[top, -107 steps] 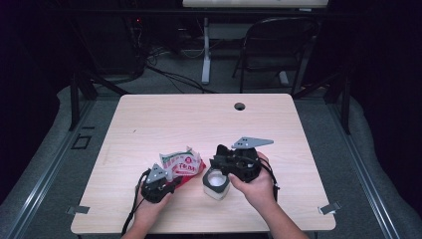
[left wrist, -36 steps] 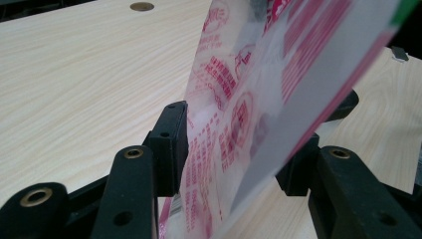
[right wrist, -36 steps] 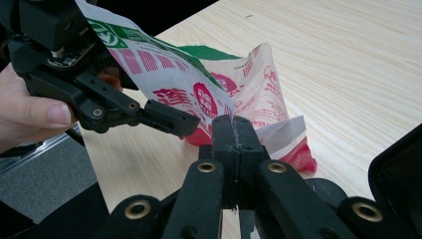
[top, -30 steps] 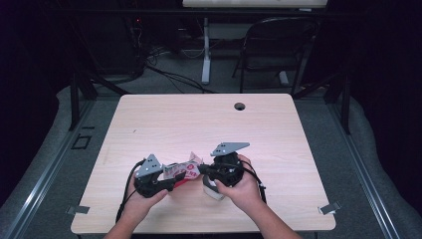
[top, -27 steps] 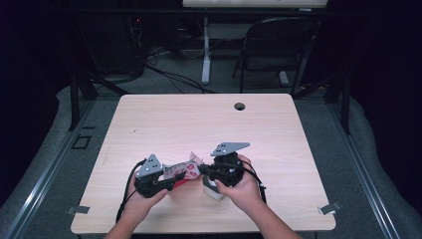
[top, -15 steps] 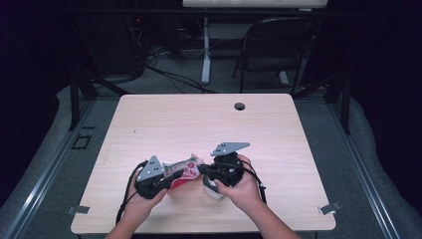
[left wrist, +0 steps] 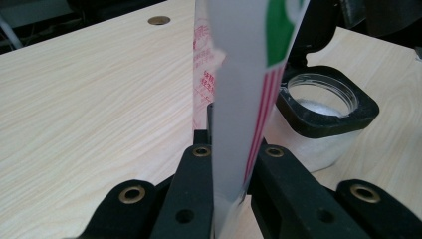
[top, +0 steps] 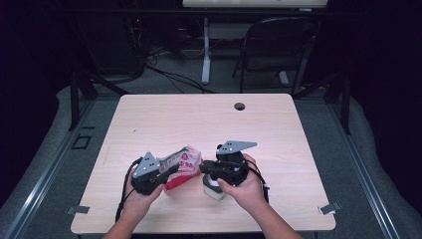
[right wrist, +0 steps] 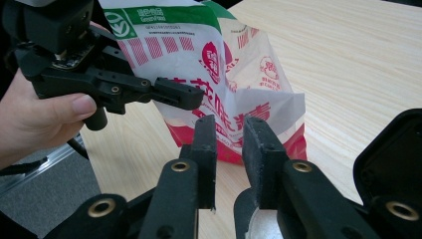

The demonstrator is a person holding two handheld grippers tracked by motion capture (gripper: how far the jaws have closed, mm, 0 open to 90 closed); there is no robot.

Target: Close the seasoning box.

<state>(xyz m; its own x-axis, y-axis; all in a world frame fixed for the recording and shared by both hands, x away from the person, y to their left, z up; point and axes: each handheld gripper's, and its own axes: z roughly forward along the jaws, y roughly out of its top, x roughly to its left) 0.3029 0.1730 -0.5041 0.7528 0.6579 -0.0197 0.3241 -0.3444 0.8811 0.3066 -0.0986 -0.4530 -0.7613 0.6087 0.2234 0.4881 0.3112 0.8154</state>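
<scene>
High view: packet (top: 180, 167) lifted over desk (top: 164, 117) front edge, beside open jar (top: 214, 188).
Left gripper view: left gripper (left wrist: 226, 154) pinching packet edge; jar lid up, little powder inside.
Right gripper view: right gripper (right wrist: 230, 134) just parting, off packet. Pouring likely ahead.

The edge of a white packet (left wrist: 244, 94), printed with red stripes and a green patch, is pinched between the two black jaws of the left gripper (left wrist: 230, 154) and is held upright. Just behind it to the right, an open jar (left wrist: 323, 107) with a black rim and white powder inside is seen on the wooden table (left wrist: 89, 99). A round hole (left wrist: 158, 20) is seen far off.
</scene>
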